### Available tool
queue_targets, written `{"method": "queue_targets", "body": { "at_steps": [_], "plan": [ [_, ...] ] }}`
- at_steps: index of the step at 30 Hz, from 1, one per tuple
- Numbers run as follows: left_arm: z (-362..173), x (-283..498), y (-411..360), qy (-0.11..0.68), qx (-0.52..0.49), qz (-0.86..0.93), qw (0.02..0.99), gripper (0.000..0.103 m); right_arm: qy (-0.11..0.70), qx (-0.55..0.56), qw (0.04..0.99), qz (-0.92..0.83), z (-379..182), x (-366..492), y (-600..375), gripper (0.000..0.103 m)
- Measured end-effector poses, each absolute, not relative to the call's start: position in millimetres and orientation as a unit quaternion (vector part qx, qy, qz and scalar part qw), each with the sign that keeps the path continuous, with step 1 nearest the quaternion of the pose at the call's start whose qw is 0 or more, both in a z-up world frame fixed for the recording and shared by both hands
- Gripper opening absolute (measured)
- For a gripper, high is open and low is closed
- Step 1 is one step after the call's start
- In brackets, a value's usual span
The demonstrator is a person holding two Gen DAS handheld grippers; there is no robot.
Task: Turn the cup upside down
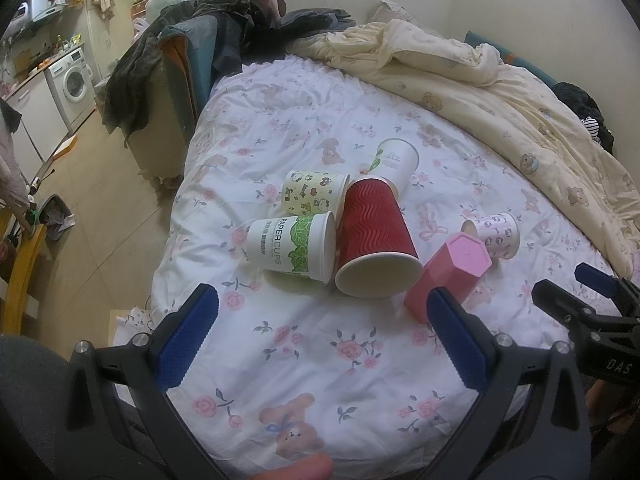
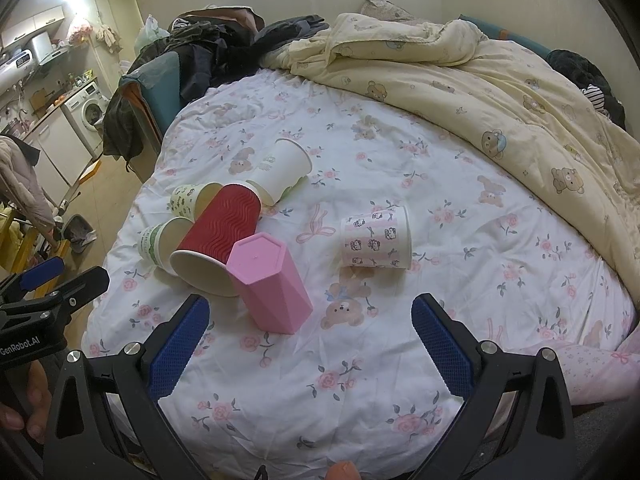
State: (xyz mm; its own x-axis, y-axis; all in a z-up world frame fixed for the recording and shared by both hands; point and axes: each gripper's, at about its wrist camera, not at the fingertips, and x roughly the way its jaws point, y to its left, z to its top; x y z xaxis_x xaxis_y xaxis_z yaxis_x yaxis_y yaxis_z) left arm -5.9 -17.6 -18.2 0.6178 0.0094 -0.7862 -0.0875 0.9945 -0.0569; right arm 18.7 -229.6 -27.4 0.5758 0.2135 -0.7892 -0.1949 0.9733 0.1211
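Several cups lie on the flowered bed sheet [image 1: 304, 344]. A red ribbed cup [image 1: 374, 236] [image 2: 224, 232] lies on its side, mouth toward me. A pink hexagonal cup [image 1: 448, 276] [image 2: 270, 280] stands upside down beside it, tilted. A white PAPERCUPS cup [image 1: 292, 246] [image 2: 160, 240], a yellow cartoon cup [image 1: 316, 194] [image 2: 188, 200], a white cup [image 1: 396, 162] [image 2: 282, 168] and a small pink patterned cup [image 1: 498, 234] [image 2: 376, 238] all lie on their sides. My left gripper [image 1: 320, 336] is open and empty, short of the cups. My right gripper [image 2: 308, 344] is open and empty, just short of the pink cup.
A cream bear-print duvet [image 2: 500, 92] is bunched along the back and right of the bed. Dark clothes [image 1: 224, 20] are piled on a chair at the back left. The bed edge drops to the floor on the left, with a washing machine [image 1: 74, 76] beyond.
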Motion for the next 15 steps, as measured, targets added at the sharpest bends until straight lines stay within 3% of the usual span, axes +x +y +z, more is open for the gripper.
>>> {"method": "queue_targets", "body": {
  "at_steps": [15],
  "plan": [
    [-23.0,-8.3,-12.4,0.439,-0.046,0.032,0.897,0.103,0.449,0.01,0.887,0.112,-28.6,18.9,-229.8,0.103]
  ]
}}
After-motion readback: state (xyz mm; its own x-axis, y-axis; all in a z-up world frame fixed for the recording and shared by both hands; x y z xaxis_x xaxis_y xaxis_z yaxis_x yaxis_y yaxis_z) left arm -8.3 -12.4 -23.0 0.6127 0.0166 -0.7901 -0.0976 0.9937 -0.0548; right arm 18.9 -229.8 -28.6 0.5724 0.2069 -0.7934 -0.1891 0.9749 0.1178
